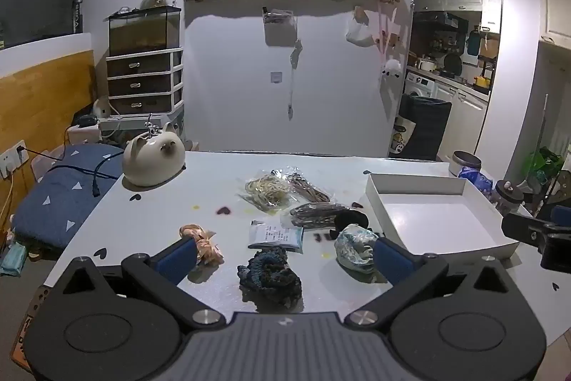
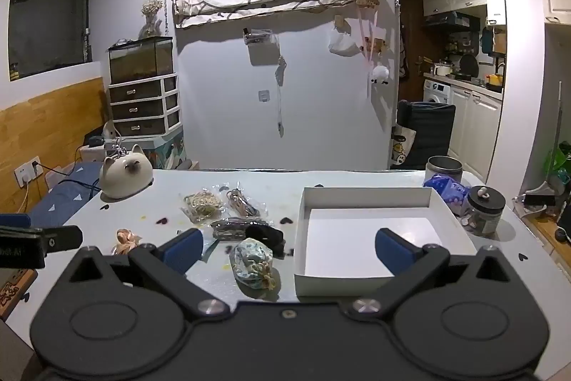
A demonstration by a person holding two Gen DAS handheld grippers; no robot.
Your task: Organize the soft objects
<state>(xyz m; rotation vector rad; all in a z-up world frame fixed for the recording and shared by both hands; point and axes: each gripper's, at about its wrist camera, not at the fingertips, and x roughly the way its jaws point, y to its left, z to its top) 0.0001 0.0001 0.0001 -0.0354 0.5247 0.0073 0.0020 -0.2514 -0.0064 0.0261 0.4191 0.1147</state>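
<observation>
Grippers first: the left gripper [image 1: 283,256] is spread wide with nothing between its blue pads, and the right gripper [image 2: 289,249] is spread just as wide and also holds nothing. Taking the white box [image 1: 414,184] as the landmark, the soft things all lie to its left on the white table [image 1: 150,220]. Nearest the left gripper is a dark blue knitted scrunchie [image 1: 269,274], well left of the box. A pale patterned scrunchie [image 2: 253,261] sits just beside the box's near left corner, with a black scrunchie [image 2: 266,234] right behind it. Farther left, past a small white packet [image 1: 276,234], lies a peach scrunchie [image 1: 201,243]. Behind these, three clear bags of hair ties [image 1: 282,195] crowd the middle of the table, still left of the box. Right of the box stand a glass jar with a black lid [image 2: 483,209], a blue packet [image 2: 448,188] and a metal tin [image 2: 444,168]. Far left, at the table's back corner, sits a cat-shaped ceramic lamp [image 1: 153,159].
</observation>
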